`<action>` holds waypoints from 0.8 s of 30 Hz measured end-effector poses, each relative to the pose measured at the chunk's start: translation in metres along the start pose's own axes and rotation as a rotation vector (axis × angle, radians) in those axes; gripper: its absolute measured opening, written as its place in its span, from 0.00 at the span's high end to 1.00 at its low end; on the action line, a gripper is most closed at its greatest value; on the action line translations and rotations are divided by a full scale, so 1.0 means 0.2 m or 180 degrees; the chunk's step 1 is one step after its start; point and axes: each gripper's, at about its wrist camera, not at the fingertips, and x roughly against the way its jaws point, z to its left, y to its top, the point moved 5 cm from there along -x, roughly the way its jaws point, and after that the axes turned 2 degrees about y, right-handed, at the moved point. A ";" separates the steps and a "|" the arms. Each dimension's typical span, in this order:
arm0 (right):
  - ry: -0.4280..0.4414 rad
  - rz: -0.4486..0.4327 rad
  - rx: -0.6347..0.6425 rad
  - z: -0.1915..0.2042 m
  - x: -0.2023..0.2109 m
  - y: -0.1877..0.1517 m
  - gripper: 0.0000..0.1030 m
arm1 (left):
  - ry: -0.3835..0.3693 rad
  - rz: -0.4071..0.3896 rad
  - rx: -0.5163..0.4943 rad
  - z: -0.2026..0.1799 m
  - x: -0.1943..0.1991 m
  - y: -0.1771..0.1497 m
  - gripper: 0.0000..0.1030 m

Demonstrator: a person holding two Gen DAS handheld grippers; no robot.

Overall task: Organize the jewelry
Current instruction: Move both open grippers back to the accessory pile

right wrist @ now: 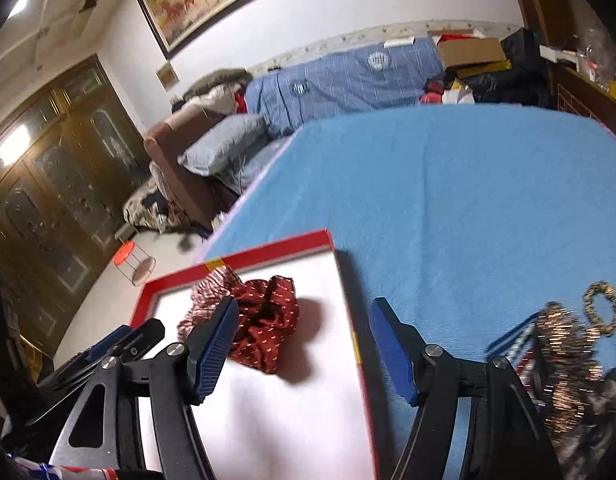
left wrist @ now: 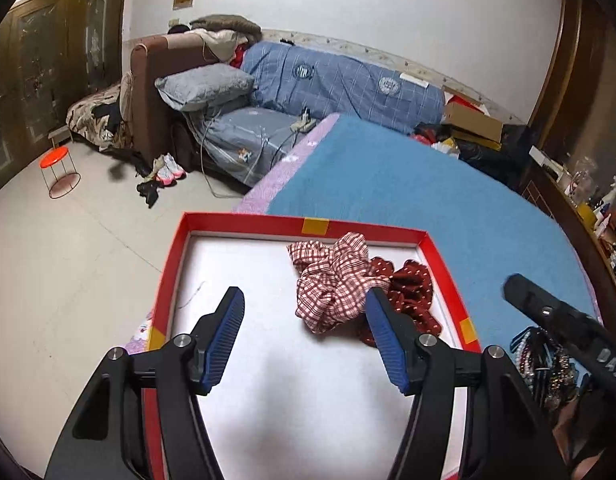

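A shallow red box [left wrist: 244, 222] [right wrist: 268, 250] with a white floor lies on the blue cover. Inside it, at the far right, rest a red-and-white checked scrunchie [left wrist: 331, 276] [right wrist: 212, 282] and a dark red dotted scrunchie [left wrist: 413, 292] [right wrist: 270, 312], touching each other. My left gripper [left wrist: 304, 300] hovers over the box, open, nothing between its fingers. My right gripper [right wrist: 304, 308] is open and empty above the box's right wall. A heap of beaded and sequined jewelry [right wrist: 563, 360] [left wrist: 543, 360] lies on the cover right of the box, with a leopard-print ring [right wrist: 601, 308] beside it.
The blue cover [right wrist: 447, 200] stretches far beyond the box. A sofa with a blue quilt [left wrist: 339, 76] and grey pillow [left wrist: 206, 86] stands behind. An orange stool [left wrist: 56, 160] is on the floor at left. Cluttered shelves [left wrist: 599, 208] line the right.
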 end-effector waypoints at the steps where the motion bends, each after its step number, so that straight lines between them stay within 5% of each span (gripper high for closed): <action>1: 0.0038 -0.0024 -0.0005 -0.01 0.04 0.01 0.28 | -0.0010 -0.0024 0.0007 0.00 0.03 0.00 0.40; 8: 0.0108 -0.0240 0.0015 -0.15 0.34 -0.01 0.28 | -0.0088 -0.0158 -0.0078 -0.10 0.19 -0.02 0.39; 14: -0.0021 -0.0516 -0.0070 -0.40 0.59 -0.01 0.28 | -0.0274 -0.0138 -0.0339 -0.39 0.27 -0.07 0.39; 24: -0.0634 -0.0938 -0.0431 -1.01 0.84 -0.03 0.28 | -0.0830 0.0315 -0.0911 -1.05 0.18 -0.35 0.39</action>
